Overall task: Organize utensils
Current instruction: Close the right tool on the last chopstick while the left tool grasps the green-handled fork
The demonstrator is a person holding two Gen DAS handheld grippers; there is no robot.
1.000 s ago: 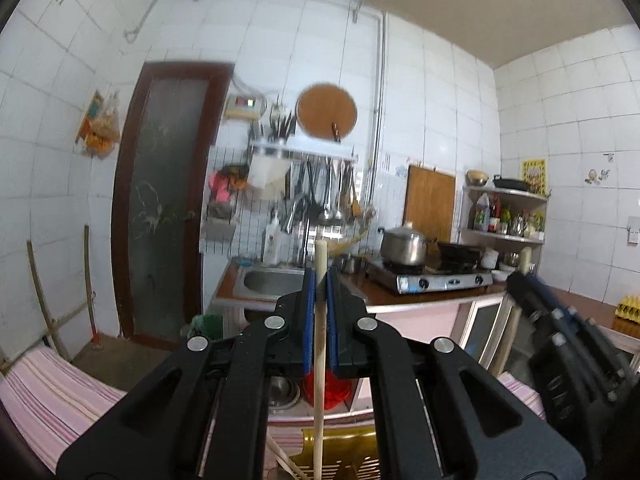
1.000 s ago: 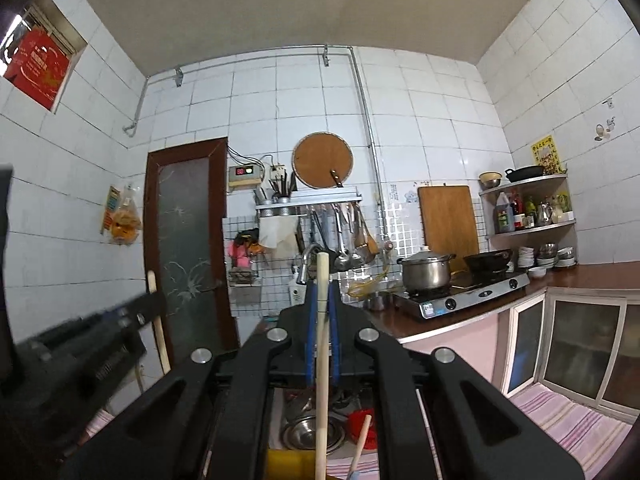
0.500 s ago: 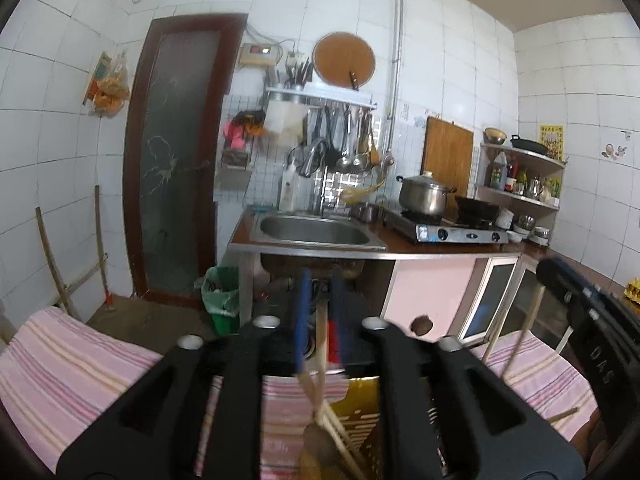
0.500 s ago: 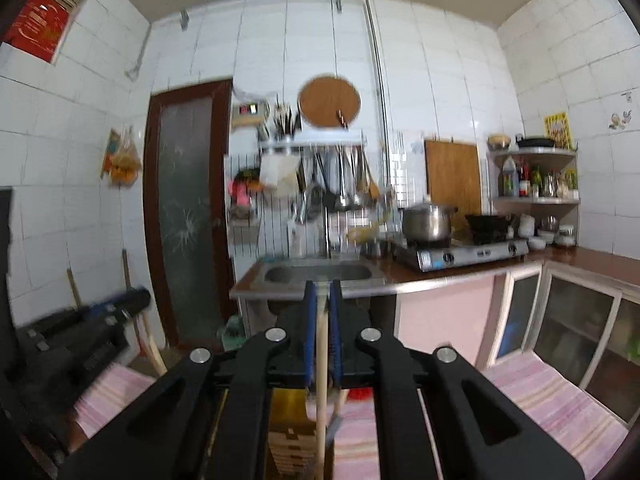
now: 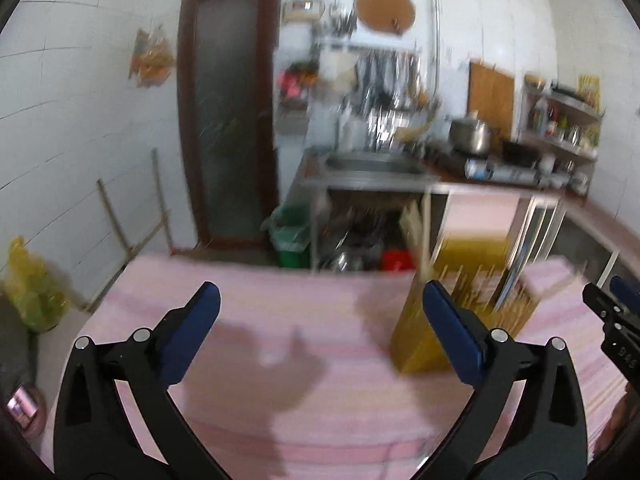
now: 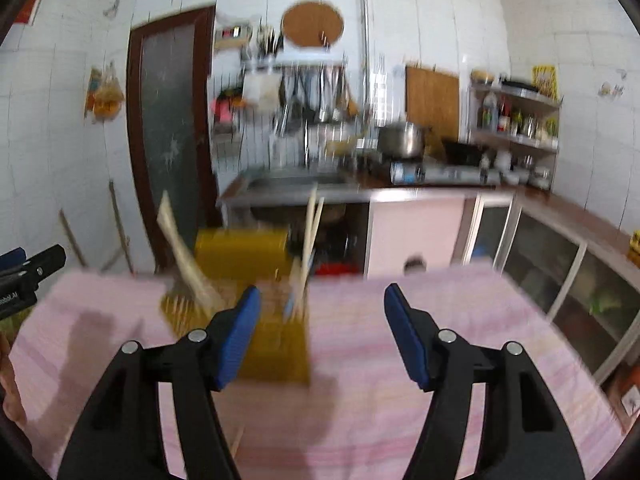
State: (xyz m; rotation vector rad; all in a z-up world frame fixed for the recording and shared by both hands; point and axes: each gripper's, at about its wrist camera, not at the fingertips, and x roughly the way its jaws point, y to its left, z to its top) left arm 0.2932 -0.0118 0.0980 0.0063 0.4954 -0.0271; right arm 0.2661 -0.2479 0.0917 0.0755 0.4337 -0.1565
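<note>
A yellow utensil holder (image 5: 468,300) stands on the pink striped cloth, right of centre in the left wrist view; it also shows in the right wrist view (image 6: 244,280), left of centre. Wooden chopsticks (image 6: 312,236) and a wooden spatula (image 6: 184,256) stick up out of it. My left gripper (image 5: 320,320) is open and empty, to the left of the holder. My right gripper (image 6: 322,320) is open and empty, just right of the holder. Both views are blurred.
The pink striped cloth (image 5: 280,380) covers the table. Behind it are a sink counter (image 6: 296,182), a stove with a pot (image 6: 400,140), cabinets (image 6: 560,272) at right and a green bin (image 5: 290,236) on the floor. A loose wooden stick (image 6: 238,440) lies on the cloth.
Both grippers were shut on wooden utensils held upright; they have lowered them into the yellow holder, opened, and tilted down toward the table.
</note>
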